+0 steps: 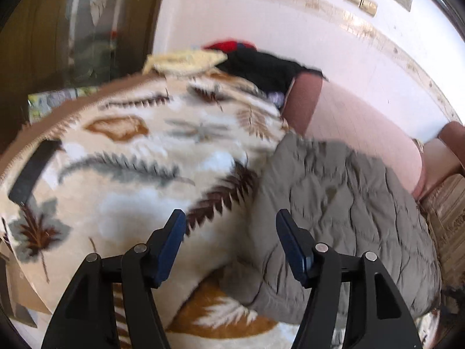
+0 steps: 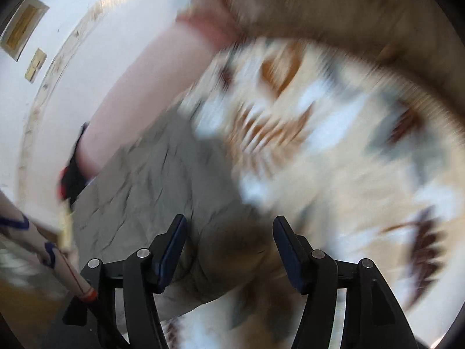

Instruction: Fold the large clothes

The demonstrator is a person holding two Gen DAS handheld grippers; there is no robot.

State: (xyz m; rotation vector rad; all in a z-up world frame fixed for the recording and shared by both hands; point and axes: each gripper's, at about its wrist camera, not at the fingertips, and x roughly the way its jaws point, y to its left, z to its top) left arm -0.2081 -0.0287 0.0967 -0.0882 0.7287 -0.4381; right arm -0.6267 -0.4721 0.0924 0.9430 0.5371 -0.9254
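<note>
Two grippers, both spread wide and holding nothing, hang above a bed. Left view, left to right: a black strip [image 1: 33,171] lies on the leaf-print blanket [image 1: 130,157]; the left gripper [image 1: 231,221] hangs over the blanket's border with the garment; the grey quilted garment [image 1: 343,203] lies bunched at the bed's right side, against a pink headboard [image 1: 363,136]. Farther back sits a pile of clothes [image 1: 261,64] — yellow, red and black. Right view, heavily blurred: a patterned tube [image 2: 55,258] at lower left, then the garment [image 2: 151,180], with the right gripper [image 2: 229,229] over its near edge.

Risks, as judged: the padding is thick, so a shallow pinch may catch only the top layer and slip — or snag the plush blanket beneath. Because the garment is crumpled, its true corners are hard to find; mismatched grips would skew the fold. It also lies near the bed's edge and could slide off.
</note>
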